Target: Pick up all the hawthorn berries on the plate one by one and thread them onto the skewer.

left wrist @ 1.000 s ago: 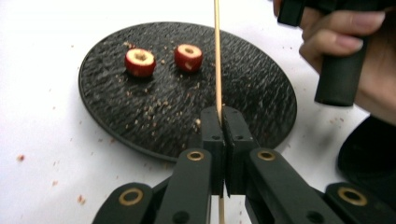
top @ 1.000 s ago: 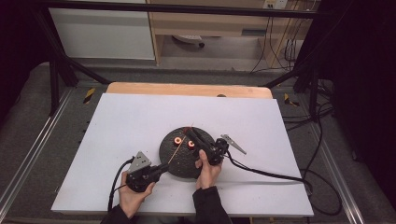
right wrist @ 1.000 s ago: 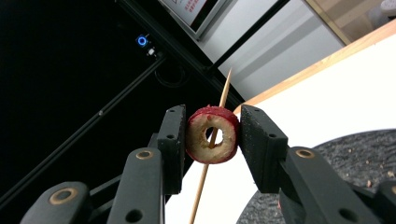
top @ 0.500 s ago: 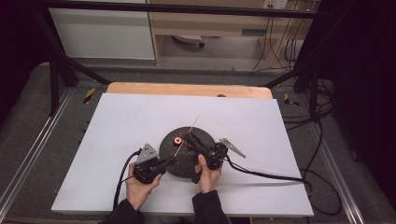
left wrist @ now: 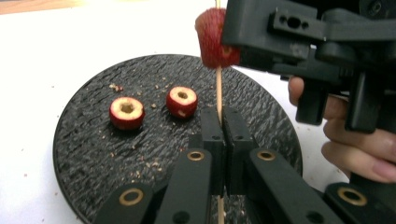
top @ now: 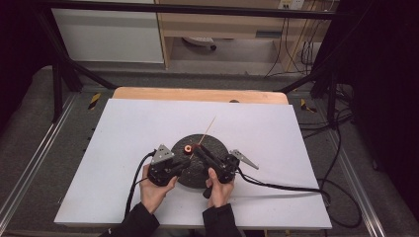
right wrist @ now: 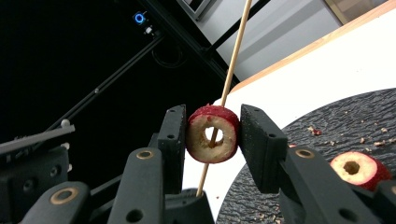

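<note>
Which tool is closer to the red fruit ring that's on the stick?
Right. The right tool squeezes the fruit ring between its jaws. The left tool pinches the stick lower down, below the ring, not touching it.

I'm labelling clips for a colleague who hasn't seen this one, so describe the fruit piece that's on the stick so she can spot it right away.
Start at the round black plate on the white table. Above it, the left tongs pinch a thin wooden skewer. The cored red fruit ring is threaded on that skewer and clamped by the right tongs. Unlike the two rings lying on the plate, it hangs in the air.
</note>
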Demonstrator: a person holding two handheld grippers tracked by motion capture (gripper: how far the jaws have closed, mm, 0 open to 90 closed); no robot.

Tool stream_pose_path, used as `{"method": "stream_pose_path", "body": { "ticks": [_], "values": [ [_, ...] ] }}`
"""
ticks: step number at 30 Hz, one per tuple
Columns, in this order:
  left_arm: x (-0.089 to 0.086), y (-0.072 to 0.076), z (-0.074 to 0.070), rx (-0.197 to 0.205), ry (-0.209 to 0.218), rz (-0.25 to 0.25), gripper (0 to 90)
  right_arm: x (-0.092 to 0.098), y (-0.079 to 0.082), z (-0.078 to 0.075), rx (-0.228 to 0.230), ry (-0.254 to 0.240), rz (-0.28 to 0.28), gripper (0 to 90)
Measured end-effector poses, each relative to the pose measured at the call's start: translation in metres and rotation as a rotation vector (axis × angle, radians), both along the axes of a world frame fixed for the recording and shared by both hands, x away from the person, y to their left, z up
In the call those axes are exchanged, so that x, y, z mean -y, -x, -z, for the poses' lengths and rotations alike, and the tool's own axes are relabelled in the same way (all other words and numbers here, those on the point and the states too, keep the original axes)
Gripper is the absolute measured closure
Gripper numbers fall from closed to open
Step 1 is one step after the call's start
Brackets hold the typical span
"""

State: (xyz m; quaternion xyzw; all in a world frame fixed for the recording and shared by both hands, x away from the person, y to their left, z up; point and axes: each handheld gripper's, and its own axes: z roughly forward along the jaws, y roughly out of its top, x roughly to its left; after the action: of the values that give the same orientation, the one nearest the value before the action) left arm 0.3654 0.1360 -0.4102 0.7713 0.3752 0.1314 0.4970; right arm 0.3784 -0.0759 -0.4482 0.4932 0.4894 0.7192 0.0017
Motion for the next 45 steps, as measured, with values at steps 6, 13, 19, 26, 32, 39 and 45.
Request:
{"method": "stream_pose_path", "body": {
  "ticks": [6,13,19,26,32,39,45],
  "values": [
    [0.004,-0.003,0.0,0.006,-0.004,-0.001,88.6,-0.001,0.003,0.004,-0.011,0.009,-0.01,62.7],
    [0.001,-0.002,0.001,0.012,-0.016,0.01,88.6,-0.001,0.003,0.003,-0.009,0.029,-0.008,58.3],
    [-0.016,0.001,0.004,0.009,-0.038,-0.001,88.6,0.005,0.001,-0.007,0.001,0.101,-0.01,45.1],
    [-0.039,0.008,0.005,0.012,-0.073,-0.007,88.5,0.011,-0.004,-0.012,-0.002,0.26,-0.068,23.8],
    [-0.058,0.014,0.007,0.002,-0.104,-0.011,88.5,0.016,-0.009,-0.012,-0.027,0.421,-0.136,10.4],
    [-0.076,0.02,0.01,-0.013,-0.121,-0.019,88.4,0.021,-0.013,-0.013,-0.043,0.562,-0.207,7.3],
    [-0.091,0.025,0.016,-0.024,-0.13,-0.022,88.4,0.029,-0.02,-0.019,-0.075,0.694,-0.253,6.0]
  ]
}}
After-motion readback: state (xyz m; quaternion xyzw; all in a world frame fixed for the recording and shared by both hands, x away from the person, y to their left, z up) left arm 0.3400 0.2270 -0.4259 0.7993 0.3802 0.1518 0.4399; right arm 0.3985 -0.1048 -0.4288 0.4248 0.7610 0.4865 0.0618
